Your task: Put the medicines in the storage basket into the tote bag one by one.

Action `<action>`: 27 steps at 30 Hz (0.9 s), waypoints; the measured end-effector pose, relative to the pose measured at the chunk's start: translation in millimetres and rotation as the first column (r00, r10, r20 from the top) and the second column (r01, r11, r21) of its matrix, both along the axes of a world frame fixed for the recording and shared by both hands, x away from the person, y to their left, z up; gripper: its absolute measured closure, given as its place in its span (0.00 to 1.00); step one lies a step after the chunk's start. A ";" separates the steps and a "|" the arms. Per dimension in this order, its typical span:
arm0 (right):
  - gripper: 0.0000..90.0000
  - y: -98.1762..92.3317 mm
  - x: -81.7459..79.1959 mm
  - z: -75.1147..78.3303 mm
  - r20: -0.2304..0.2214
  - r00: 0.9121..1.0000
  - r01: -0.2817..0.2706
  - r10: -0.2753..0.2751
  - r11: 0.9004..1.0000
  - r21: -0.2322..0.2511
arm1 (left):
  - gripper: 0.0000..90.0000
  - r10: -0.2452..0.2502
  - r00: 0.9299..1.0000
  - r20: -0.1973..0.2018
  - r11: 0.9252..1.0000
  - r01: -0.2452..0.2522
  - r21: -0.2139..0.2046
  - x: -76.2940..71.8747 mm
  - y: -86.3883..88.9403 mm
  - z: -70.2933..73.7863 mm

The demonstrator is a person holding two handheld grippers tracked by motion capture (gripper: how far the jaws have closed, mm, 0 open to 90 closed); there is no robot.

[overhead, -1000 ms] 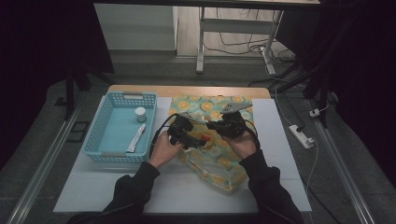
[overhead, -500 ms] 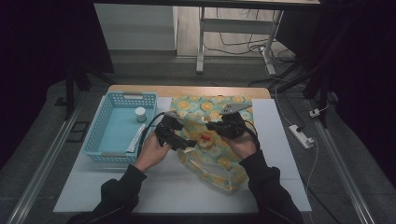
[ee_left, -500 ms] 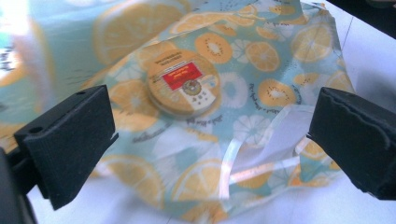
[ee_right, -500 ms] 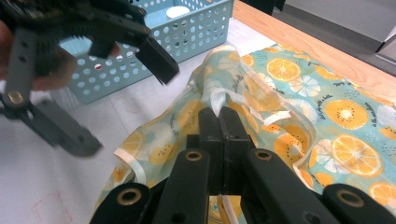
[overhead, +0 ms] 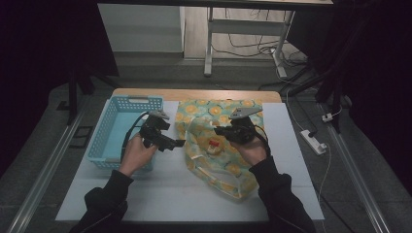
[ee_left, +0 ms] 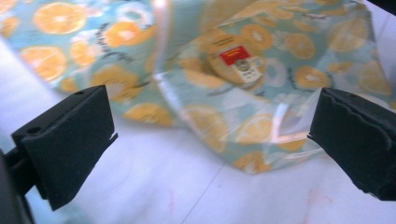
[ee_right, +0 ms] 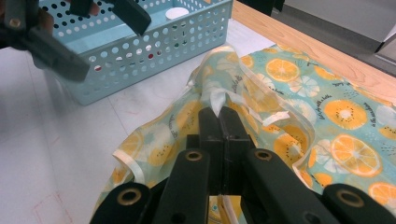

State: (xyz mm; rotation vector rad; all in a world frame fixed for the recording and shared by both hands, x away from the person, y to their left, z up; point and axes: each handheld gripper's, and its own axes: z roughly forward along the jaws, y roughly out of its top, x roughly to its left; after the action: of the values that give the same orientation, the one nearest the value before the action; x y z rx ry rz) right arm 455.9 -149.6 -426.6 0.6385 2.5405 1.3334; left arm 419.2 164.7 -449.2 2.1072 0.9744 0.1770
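A see-through bag with an orange-slice print [overhead: 221,167] [ee_left: 275,98] [ee_right: 327,107] lies on the white table top. My right gripper [overhead: 219,131] [ee_right: 218,114] is shut on the bag's pale rim and holds that edge up. Inside the bag lies a small round item with a red label [overhead: 214,144] [ee_left: 238,63]. My left gripper [overhead: 174,134] [ee_left: 210,140] [ee_right: 100,37] hovers open to the left of the bag, beside the blue basket, with nothing between its jaws.
A light-blue perforated basket [overhead: 133,100] [ee_right: 154,51] stands at the table's left, with a small white round thing [ee_right: 177,13] in it. The wooden table edge [overhead: 194,93] runs along the back. A white power strip [overhead: 313,141] lies on the floor to the right.
My left gripper has drawn back to the left from the bag toward the basket and risen a little. The right gripper has kept still with the bag's rim in it.
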 end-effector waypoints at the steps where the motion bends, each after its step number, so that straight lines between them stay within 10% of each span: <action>1: 1.00 0.1 -0.1 0.0 0.001 1.000 0.000 0.000 1.000 -0.002 | 0.00 0.015 1.000 0.004 1.000 -0.015 0.011 -0.1 4.0 0.5; 12: 1.00 0.2 0.2 -0.4 -0.001 1.000 0.001 -0.001 1.000 -0.001 | 0.00 0.145 0.989 -0.042 0.989 -0.144 0.023 3.8 49.4 -1.7; 27: 1.00 1.5 -0.2 -1.0 0.002 1.000 -0.003 0.003 1.000 -0.008 | 0.00 0.240 0.965 -0.103 0.963 -0.223 0.148 20.5 90.1 -24.9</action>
State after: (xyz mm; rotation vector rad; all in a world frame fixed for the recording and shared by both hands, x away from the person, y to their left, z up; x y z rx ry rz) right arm 455.7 -148.1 -427.7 0.6318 2.5452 1.3240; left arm 439.6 254.7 -474.0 2.1415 1.3155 0.2430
